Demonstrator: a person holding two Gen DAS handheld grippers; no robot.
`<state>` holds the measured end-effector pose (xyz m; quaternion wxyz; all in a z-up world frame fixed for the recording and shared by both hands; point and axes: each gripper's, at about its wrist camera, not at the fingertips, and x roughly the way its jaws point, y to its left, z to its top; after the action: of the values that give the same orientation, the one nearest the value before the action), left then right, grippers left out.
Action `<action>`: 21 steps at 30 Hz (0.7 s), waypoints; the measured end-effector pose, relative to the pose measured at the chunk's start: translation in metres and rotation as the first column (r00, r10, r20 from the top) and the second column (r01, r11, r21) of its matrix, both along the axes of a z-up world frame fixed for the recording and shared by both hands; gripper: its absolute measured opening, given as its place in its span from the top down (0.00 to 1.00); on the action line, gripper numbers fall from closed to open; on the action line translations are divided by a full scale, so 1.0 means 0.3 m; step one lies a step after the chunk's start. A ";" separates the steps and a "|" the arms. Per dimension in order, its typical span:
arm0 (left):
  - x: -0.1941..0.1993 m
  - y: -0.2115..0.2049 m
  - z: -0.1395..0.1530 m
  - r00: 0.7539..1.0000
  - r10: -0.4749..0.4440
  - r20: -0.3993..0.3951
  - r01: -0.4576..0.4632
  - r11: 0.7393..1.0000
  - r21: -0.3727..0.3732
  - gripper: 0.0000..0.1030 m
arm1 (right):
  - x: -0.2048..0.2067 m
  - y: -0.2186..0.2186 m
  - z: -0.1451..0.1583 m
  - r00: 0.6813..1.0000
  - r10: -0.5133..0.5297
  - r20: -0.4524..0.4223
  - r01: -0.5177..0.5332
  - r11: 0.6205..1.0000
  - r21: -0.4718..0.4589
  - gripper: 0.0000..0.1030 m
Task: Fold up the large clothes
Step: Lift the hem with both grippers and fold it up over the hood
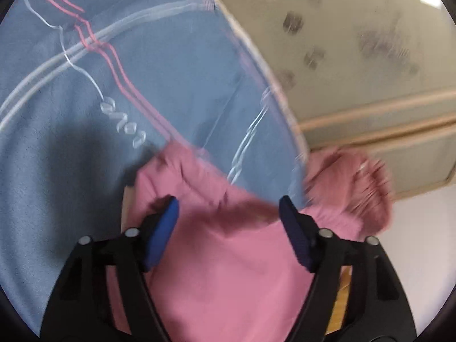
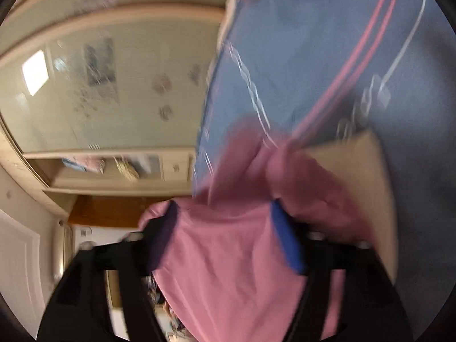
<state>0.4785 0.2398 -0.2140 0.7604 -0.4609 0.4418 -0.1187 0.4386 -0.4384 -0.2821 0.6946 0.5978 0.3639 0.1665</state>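
**Pink garment between two spread hand-held grippers, on blue bed cover**

Left wrist view: left hand-held gripper [image 1: 228,216] spread wide, black frame arms with round metal pins, flat blue rubbery pads [image 1: 162,228] on the fingers. Pink garment [image 1: 228,270] lies in the gap between the fingers, soft matte knit, smooth in the middle, creased near the top edge. Pads do not press on it. One bunched, ribbed-looking end of the garment hangs past the rounded edge of the bed, motion-blurred. Under it a blue bed cover [image 1: 71,171], fine fuzzy texture, with curved pale piping lines, a pair of pink stripes and white embroidered lettering, unreadable. A sliver of tan board shows beside the garment at the left finger. Beyond the bed, frosted glass wardrobe doors [image 1: 370,57] in pale wood frames, with blurred grey blotch motifs.

Right wrist view: right hand-held gripper [image 2: 225,216] also spread, blue pads, heavy blur. Same pink garment [image 2: 228,256] fills the gap, draped and folded into soft ridges towards the right, nothing pinched. A flat tan board [image 2: 356,165], straight-edged, lies partly under the garment on the bed cover [image 2: 313,42]. Wardrobe doors [image 2: 114,85] at left, an open shelf below holding folded fabrics, too blurred to tell apart.
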 end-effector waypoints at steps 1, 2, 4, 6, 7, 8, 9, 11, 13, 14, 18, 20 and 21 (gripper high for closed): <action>-0.014 0.024 0.026 1.000 0.019 0.022 -0.019 1.000 -0.001 0.25 | -0.018 -0.037 0.025 0.999 -0.051 0.008 0.051 0.998 -0.040 0.08; -0.043 0.054 0.079 0.997 0.048 0.059 -0.049 0.999 0.005 0.25 | -0.051 -0.079 0.054 0.994 -0.105 0.020 0.106 0.992 -0.069 0.05; -0.098 0.063 0.174 0.991 0.070 0.118 -0.075 0.996 0.038 0.25 | -0.121 -0.122 0.133 0.984 -0.165 0.063 0.172 0.976 -0.132 0.05; -0.177 -0.023 0.322 0.976 -0.003 0.216 -0.033 0.986 0.164 0.26 | -0.166 -0.055 0.234 0.989 -0.092 0.119 0.123 0.951 -0.284 0.10; -0.196 -0.073 0.365 0.971 -0.041 0.235 -0.014 0.974 0.228 0.25 | -0.180 0.031 0.302 0.990 -0.018 0.140 0.074 0.914 -0.400 0.19; -0.232 -0.167 0.419 0.962 -0.102 0.251 0.015 0.945 0.327 0.27 | -0.177 0.101 0.346 0.987 0.042 0.154 0.036 0.881 -0.471 0.26; -0.267 -0.269 0.457 0.950 -0.166 0.264 0.046 0.912 0.407 0.29 | -0.191 0.216 0.403 0.976 0.136 0.171 -0.017 0.829 -0.559 0.40; -0.310 -0.428 0.480 0.924 -0.275 0.265 0.113 0.859 0.499 0.34 | -0.212 0.462 0.480 0.931 0.323 0.169 -0.130 0.728 -0.673 0.55; -0.343 -0.625 0.462 0.894 -0.387 0.227 0.187 0.781 0.596 0.36 | -0.234 0.653 0.500 0.888 0.438 0.139 -0.188 0.622 -0.760 0.57; -0.353 -0.686 0.445 0.886 -0.413 0.209 0.197 0.746 0.636 0.36 | -0.249 0.719 0.501 0.876 0.467 0.122 -0.188 0.564 -0.804 0.57; -0.296 -0.893 0.325 0.881 -0.457 0.122 0.181 0.563 0.807 0.36 | -0.190 0.945 0.409 0.860 0.510 -0.011 -0.209 0.333 -0.919 0.57; -0.203 -0.931 0.220 0.898 -0.439 0.007 0.241 0.505 0.829 0.36 | -0.109 0.957 0.332 0.880 0.472 -0.060 -0.209 0.271 -0.939 0.57; -0.154 -0.934 0.166 0.906 -0.421 -0.042 0.266 0.490 0.830 0.36 | -0.079 0.955 0.304 0.881 0.464 -0.087 -0.231 0.263 -0.937 0.57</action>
<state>0.4324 -0.0404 -0.1642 0.8802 0.0549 0.4631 -0.0877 0.4148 -0.1519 -0.1910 0.8862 -0.0194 0.4412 0.1401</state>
